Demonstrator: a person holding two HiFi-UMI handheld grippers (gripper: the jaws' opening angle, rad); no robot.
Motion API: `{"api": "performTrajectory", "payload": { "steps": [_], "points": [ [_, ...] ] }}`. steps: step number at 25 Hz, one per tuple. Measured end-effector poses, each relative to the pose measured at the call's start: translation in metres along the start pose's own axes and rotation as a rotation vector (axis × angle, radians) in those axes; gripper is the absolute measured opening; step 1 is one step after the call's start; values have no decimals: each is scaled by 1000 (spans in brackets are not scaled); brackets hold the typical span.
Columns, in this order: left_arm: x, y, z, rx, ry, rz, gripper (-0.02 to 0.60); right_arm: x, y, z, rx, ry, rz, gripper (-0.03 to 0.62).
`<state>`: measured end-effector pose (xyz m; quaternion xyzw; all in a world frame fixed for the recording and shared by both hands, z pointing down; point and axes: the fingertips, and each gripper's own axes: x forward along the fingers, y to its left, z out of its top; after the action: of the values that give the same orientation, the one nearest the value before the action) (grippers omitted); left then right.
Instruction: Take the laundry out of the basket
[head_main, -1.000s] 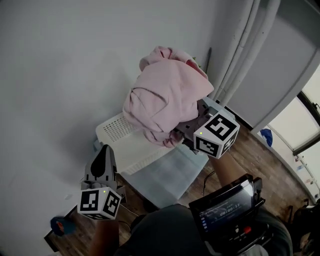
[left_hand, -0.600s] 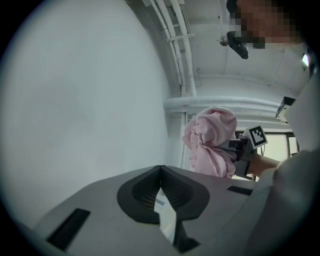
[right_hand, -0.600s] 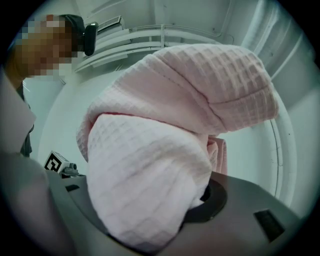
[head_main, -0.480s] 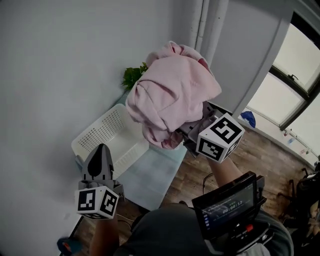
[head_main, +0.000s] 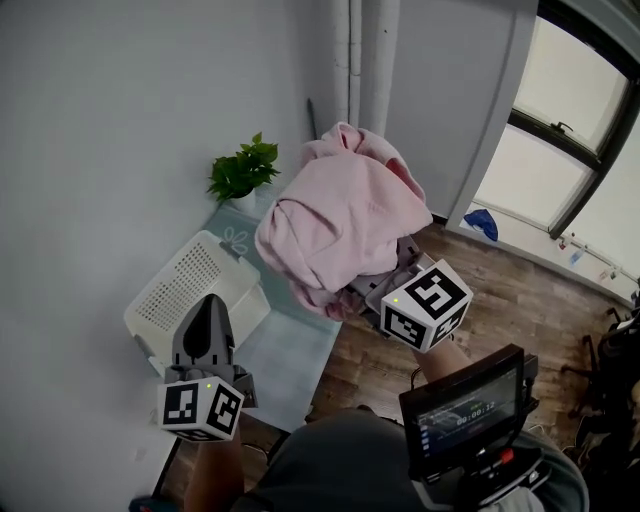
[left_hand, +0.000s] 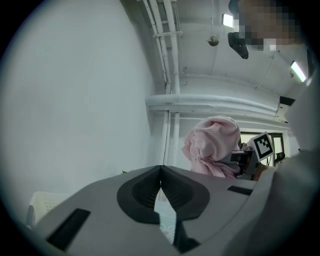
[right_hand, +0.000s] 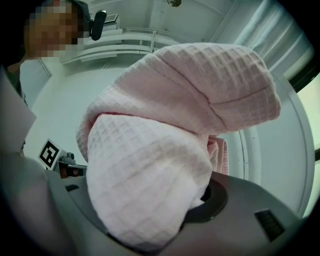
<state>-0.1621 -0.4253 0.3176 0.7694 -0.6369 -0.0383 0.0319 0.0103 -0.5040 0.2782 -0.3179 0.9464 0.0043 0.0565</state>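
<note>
small screen (head_main: 466, 418) at the person's chest, timer digits, seemingly 00:00:12, blurred, no other legible text

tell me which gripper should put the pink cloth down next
Right: the right gripper holds the cloth, lifted clear of the basket. The left gripper is shut and empty.

There are two grippers, the left gripper (head_main: 208, 306) near left and the right gripper (head_main: 378, 286) at centre, one pink waffle-weave cloth (head_main: 340, 225), one white perforated laundry basket (head_main: 185, 290) at left, one potted plant (head_main: 240, 172) beyond it, one pale floor mat (head_main: 285, 352) and one small screen (head_main: 465, 420) near right.
</note>
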Motion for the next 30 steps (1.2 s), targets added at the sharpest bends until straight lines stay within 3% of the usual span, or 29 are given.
{"api": "performTrajectory", "payload": {
  "steps": [10,30],
  "points": [
    [27,-22,-10,24,49,-19,11,-22,-31,-22,-2,4,-78,270],
    [36,-32,-19,21,41,-43,11,-35,-47,-30,-26,24,-114,273]
  ]
}}
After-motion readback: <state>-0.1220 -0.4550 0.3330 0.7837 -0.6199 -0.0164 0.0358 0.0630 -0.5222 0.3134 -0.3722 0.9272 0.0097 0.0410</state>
